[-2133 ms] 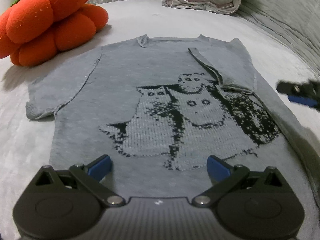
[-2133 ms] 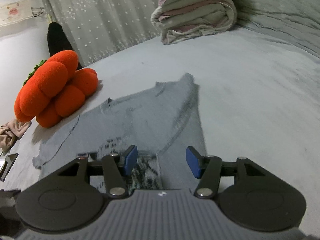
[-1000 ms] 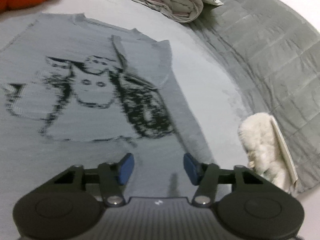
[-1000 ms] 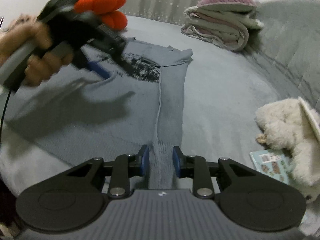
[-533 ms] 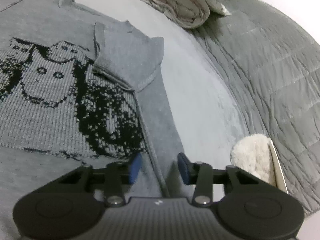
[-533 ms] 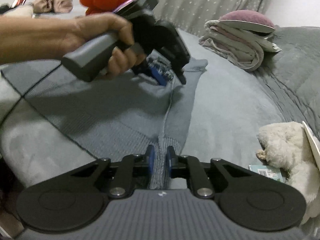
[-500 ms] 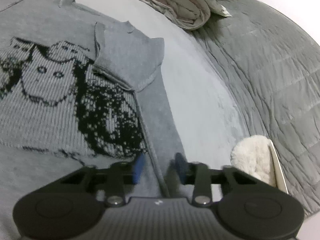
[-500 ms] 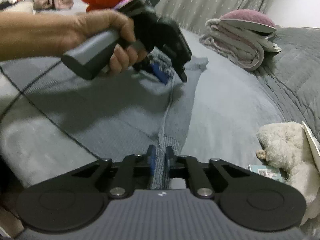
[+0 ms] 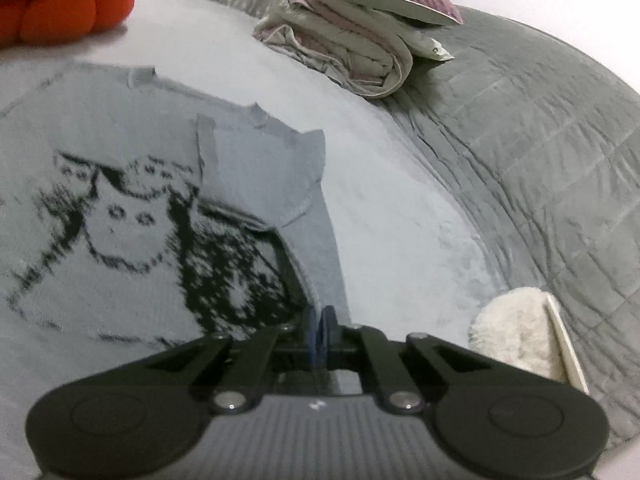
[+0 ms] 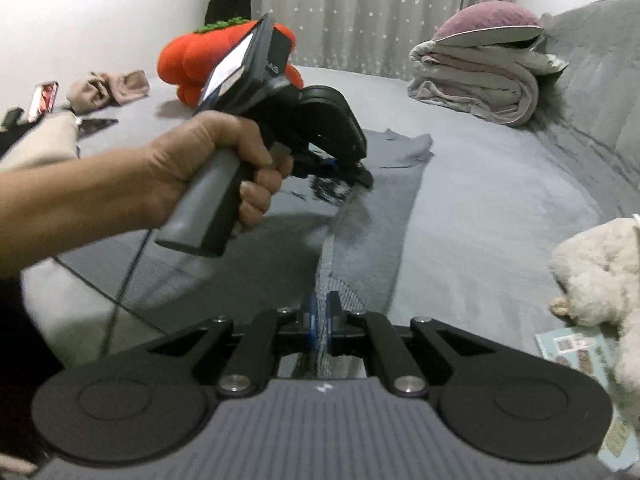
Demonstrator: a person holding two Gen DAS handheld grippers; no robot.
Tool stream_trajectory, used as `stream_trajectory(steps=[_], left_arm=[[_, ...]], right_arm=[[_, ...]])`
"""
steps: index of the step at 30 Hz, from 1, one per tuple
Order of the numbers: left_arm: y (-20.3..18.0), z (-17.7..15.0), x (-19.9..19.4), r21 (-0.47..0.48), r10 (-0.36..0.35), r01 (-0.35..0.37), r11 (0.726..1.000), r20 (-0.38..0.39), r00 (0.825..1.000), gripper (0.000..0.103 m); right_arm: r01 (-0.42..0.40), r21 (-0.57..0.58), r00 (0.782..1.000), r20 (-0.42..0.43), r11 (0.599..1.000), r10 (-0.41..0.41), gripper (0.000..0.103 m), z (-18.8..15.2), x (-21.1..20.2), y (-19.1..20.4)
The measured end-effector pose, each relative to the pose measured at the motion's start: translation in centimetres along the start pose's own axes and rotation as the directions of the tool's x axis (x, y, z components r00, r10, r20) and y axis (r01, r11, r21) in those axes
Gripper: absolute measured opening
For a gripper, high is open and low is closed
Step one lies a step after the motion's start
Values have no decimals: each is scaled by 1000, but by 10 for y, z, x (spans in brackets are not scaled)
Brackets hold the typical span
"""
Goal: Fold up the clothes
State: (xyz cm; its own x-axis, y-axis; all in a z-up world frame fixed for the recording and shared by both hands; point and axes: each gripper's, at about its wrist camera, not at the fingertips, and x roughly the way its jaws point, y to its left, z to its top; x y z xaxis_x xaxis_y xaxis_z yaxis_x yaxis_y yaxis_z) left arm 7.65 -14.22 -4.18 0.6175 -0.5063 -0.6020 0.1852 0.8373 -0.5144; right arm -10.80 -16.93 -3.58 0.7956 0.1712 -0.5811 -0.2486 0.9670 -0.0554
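Grey sweater (image 9: 132, 184) with the black cat pattern lies face up and flat on the bed (image 9: 384, 208). The sleeve on its right side is already turned in across the chest.

Left tool (image 9: 319, 334): pads together, clamped on the sweater's right side edge, about mid-body, just below the folded sleeve. Right tool (image 10: 320, 330): pads together, clamped on the same edge nearer the hem, at the ribbed corner. From the right wrist view the person's left hand (image 10: 208, 172) holds the left tool further up the same seam, so both grips sit on one line.

Judgement: step in hand is the lengthwise fold, right side panel carried over toward the sweater's middle.

How to do it well:
- lift both tools together, just enough to clear the bed; uneven lift will skew the crease
- keep the edge taut between the two grips, no sag
- carry toward the cat pattern, parallel to the side seam, and lay down with the edge straight
- watch the folded sleeve: it can slide out as the panel rises
- knit is stretchy, so don't pull along the seam

Around the sweater: orange plush (image 10: 224, 52) beyond its collar, folded bedding (image 9: 352, 56) past its right shoulder, white fluffy toy (image 10: 600, 272) off its right side, well apart.
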Motion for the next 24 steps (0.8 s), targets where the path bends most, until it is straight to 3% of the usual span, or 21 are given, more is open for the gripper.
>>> stream_trajectory(steps=[5, 8, 9, 10, 12, 13, 16, 24], left_arm=[[16, -3, 7, 37, 73, -71, 997, -57, 996, 4], [28, -4, 5, 22, 79, -78, 997, -63, 995, 6], [32, -3, 4, 13, 73, -72, 997, -60, 996, 9], [34, -1, 2, 10, 70, -70, 998, -55, 996, 12], [37, 4, -1, 20, 75, -74, 997, -39, 996, 30], [37, 7, -2, 25, 79, -78, 997, -30, 996, 38], [41, 16, -3, 26, 94, -94, 995, -2, 996, 43], [57, 46, 19, 17, 157, -158, 987, 37, 987, 47]], right_arm=[[-54, -4, 995, -89, 999, 54, 4, 5, 17, 9], [-112, 20, 976, -185, 993, 114, 6, -1, 36, 12], [-136, 33, 966, -215, 990, 140, 8, -3, 42, 13], [-151, 34, 961, -231, 988, 155, 18, -3, 44, 15], [-175, 18, 951, -256, 984, 174, 19, 0, 46, 17], [-184, 5, 949, -259, 983, 179, 22, 5, 46, 14], [-187, -7, 956, -232, 982, 180, 49, 26, 45, 2], [-171, 47, 973, -146, 984, 176, 49, 76, 82, -51]])
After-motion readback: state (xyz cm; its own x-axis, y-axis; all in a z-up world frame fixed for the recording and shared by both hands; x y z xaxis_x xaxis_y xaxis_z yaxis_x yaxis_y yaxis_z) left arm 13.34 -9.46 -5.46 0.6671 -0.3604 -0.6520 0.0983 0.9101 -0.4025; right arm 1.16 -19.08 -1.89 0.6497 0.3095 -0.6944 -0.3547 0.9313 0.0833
